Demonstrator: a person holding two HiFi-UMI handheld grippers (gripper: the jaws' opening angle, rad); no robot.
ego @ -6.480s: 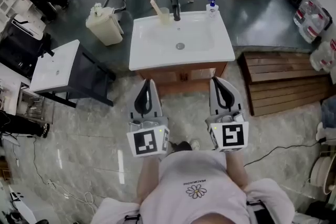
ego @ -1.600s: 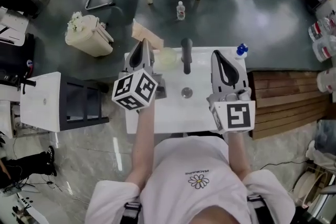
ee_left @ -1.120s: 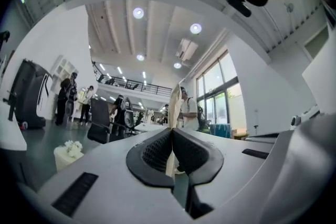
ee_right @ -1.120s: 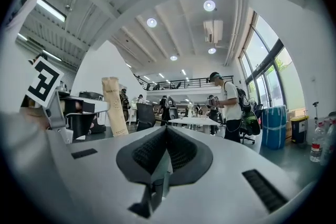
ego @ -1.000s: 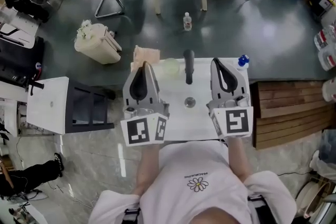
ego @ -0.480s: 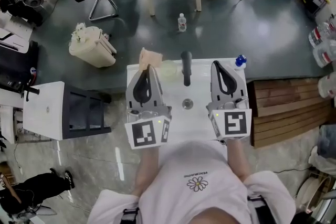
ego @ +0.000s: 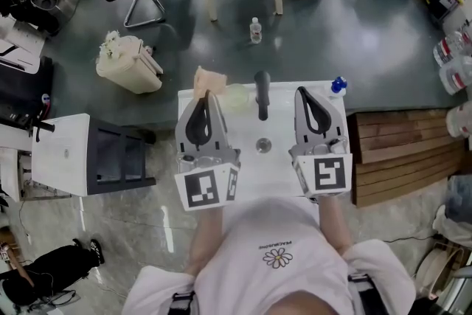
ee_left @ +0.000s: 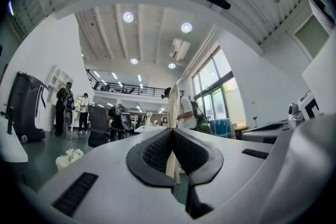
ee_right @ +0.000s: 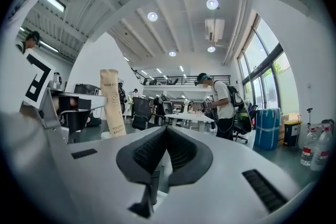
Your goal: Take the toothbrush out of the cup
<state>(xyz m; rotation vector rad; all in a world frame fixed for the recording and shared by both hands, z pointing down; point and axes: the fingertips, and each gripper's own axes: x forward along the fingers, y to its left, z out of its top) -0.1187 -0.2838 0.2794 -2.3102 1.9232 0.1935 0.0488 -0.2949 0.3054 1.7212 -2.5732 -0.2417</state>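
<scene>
My left gripper (ego: pixel 207 97) is shut on a tan cardboard toothbrush pack (ego: pixel 207 80), which sticks up past its tips, just left of the translucent cup (ego: pixel 237 96) at the back of the white sink (ego: pixel 279 122). The left gripper view shows the pack edge-on (ee_left: pixel 173 107), pinched between the black pads (ee_left: pixel 152 155). In the right gripper view the pack (ee_right: pixel 112 105) stands upright at the left. My right gripper (ego: pixel 307 94) hovers over the sink's right side, and its jaws (ee_right: pixel 167 131) are shut with nothing between them.
A black faucet (ego: pixel 261 94) and a blue-capped soap bottle (ego: pixel 337 86) stand at the sink's back. A cream bin (ego: pixel 129 64) and a water bottle (ego: pixel 255 30) stand on the floor beyond. Wooden decking (ego: pixel 402 144) lies to the right, a small white table (ego: pixel 63 155) to the left.
The pack stood in the cup at first; the left gripper took it and drew it out to the cup's left. Over the last second both grippers have kept still.
</scene>
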